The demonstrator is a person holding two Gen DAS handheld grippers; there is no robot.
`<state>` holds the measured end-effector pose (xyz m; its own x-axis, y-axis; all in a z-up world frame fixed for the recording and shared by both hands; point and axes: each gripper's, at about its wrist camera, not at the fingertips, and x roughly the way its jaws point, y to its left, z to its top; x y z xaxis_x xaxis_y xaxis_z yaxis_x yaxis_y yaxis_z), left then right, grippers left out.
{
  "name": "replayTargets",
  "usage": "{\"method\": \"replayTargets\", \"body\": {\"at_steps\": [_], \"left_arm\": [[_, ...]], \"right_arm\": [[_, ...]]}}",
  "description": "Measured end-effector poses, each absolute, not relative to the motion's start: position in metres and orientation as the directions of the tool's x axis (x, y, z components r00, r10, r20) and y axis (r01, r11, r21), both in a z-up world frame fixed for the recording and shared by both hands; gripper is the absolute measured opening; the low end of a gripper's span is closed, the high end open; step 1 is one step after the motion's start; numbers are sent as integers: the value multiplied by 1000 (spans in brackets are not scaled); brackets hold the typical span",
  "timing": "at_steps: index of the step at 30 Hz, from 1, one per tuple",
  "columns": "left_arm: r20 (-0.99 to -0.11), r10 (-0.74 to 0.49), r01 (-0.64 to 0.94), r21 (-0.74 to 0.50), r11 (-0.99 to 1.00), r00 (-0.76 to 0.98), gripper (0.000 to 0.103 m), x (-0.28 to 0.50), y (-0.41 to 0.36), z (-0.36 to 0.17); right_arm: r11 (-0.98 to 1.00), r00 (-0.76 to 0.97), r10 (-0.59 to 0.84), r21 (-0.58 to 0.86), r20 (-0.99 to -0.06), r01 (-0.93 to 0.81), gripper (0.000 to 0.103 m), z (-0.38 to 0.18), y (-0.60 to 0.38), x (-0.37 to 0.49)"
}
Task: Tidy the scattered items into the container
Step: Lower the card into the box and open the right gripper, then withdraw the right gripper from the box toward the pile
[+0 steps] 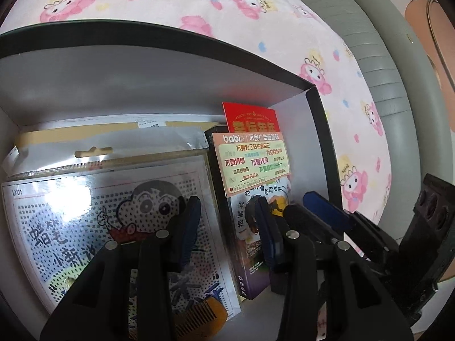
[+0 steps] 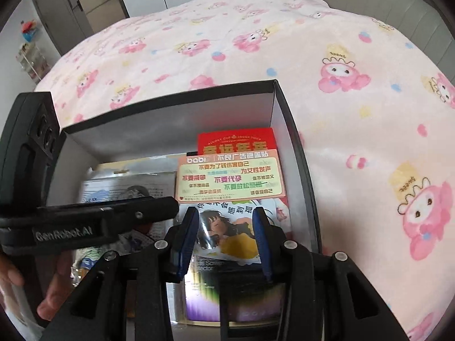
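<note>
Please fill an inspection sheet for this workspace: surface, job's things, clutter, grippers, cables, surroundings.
Surface: pink cartoon-print blanket on a bed.
Job's things: black box, white inside, holds a cartoon bead kit, a comb, a screen protector pack, a sticker card and a red card.
Clutter: nothing seen on the blanket.
Grippers: left gripper and right gripper both open, over the box, holding nothing.
Cables: nothing seen.
Surroundings: grey door, cardboard box.
</note>
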<state>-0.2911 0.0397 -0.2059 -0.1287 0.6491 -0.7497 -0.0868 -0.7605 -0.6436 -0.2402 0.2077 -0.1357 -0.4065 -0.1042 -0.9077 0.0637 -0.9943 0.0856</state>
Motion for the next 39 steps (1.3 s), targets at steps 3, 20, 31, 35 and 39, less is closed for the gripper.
{"method": "replayTargets", "body": {"at_steps": [3,20,31,35,39], "left_arm": [[-766,626,-105,-617,-780,-150,42,-289,42,-200],[-757,545,-303,-458,-836,-360,46,-179,30,-105],[-761,413,-239,-337,-911,-500,46,-79,-15,-54],[-773,377,-190,-326,-926,-510,46,-57,-50,-51],[-783,321,-120,-306,-944,-533,46,-43,-84,-52]], "right_arm": [[-995,-418,-98,79,-903,63,35,-132,213,-239],[-995,-614,-81,100,-785,3,35,-69,197,-139],[-984,-633,-173,112,-755,136,35,-32,144,-59],[-970,-615,-226,120,-755,209,35,-32,112,-45],[-947,-582,-278,118,-764,298,35,-35,72,-41]]}}
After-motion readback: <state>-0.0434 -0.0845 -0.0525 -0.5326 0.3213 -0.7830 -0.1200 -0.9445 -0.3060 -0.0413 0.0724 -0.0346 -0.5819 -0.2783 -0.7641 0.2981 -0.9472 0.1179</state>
